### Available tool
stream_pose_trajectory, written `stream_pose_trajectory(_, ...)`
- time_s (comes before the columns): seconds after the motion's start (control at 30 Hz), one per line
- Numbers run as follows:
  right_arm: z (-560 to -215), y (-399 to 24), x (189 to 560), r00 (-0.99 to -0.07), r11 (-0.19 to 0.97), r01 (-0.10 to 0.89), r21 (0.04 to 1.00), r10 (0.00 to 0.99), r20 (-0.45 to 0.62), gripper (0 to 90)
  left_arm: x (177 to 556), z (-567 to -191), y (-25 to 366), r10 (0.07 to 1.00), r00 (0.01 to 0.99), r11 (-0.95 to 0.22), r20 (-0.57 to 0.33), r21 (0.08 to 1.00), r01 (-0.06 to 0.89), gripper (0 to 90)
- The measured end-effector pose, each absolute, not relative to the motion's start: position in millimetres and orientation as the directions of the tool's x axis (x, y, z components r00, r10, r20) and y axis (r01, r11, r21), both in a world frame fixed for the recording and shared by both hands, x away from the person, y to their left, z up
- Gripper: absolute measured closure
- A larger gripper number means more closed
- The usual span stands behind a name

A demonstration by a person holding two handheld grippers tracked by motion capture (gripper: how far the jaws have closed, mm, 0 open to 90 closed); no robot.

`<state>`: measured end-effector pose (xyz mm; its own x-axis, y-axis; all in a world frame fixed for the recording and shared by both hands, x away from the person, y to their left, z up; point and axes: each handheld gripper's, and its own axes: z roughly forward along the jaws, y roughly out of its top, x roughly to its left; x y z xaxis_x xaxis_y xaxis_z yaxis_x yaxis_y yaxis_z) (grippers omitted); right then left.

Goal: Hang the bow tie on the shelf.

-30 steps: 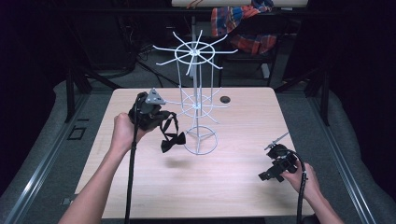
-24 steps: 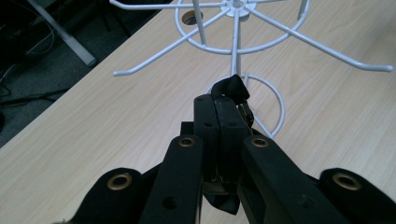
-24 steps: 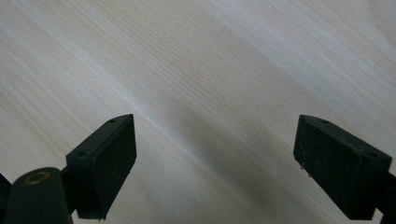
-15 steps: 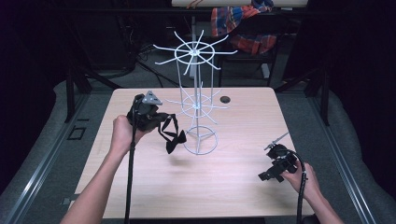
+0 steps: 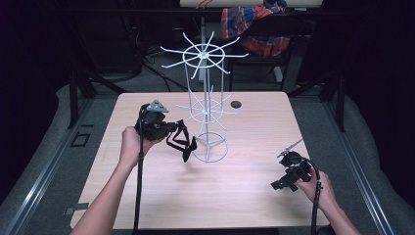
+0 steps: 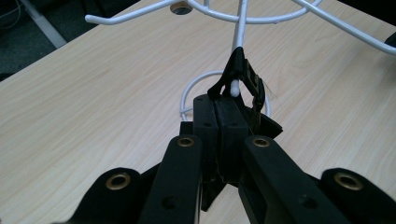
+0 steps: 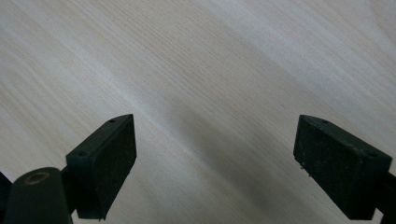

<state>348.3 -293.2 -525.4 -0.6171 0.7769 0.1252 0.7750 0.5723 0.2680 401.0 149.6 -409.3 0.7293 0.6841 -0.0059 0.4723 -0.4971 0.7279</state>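
- Wire rack [image 5: 208, 115] stands mid-table [image 5: 244, 196].
- Left gripper [image 5: 176, 134], holding strap [image 5: 183, 144], just left of rack base.
- Right gripper [image 5: 280, 184] near right, well apart.

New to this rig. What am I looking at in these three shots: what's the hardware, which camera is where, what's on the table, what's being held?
There is no robot arm here: a person holds a hand-held two-jaw gripper in each hand at a light wooden table.

The high view is a fixed camera above the person, looking forward and down. The other two pictures come from cameras riding on the grippers, each looking along its own black jaws.

On the table stands a white wire display rack with a ring base and two tiers of spoke hooks. A dark round hole sits in the tabletop behind it.

The left gripper is shut on a black bow tie with strap. In the left gripper view the strap is right at the white tip of a lower hook.

The right gripper is open over bare wood near the table's right edge, holding nothing.
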Motion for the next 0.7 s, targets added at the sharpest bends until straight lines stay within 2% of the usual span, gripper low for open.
stream_pose_trajectory(0.3, -526.5, -292.7, 346.4, -0.608, 0.559, 0.78, 0.282, 0.783, 0.131, 12.9, 400.5, -420.2, 151.7, 0.686, 0.727, -0.483, -0.042, 0.72, 0.497, 81.1)
stream_pose_trajectory(0.33, -524.9, -293.1, 346.8, -0.622, 0.576, 0.771, 0.27, 0.772, 0.131, 12.9, 399.4, -421.3, 153.2, 0.687, 0.725, -0.478, -0.05, 0.722, 0.501, 77.1)
stream_pose_trajectory(0.4, -524.2, -293.6, 346.7, -0.627, 0.583, 0.768, 0.265, 0.769, 0.125, 12.9, 397.8, -422.2, 154.7, 0.685, 0.727, -0.477, -0.052, 0.722, 0.501, 74.6)
stream_pose_trajectory(0.5, -525.1, -292.7, 346.3, -0.62, 0.572, 0.773, 0.273, 0.772, 0.137, 12.9, 396.1, -423.0, 157.6, 0.684, 0.727, -0.476, -0.064, 0.716, 0.51, 66.1)
stream_pose_trajectory(0.7, -523.7, -292.7, 345.2, -0.616, 0.57, 0.777, 0.266, 0.776, 0.136, 12.8, 392.3, -421.9, 165.2, 0.71, 0.7, -0.457, -0.077, 0.706, 0.541, 42.2)
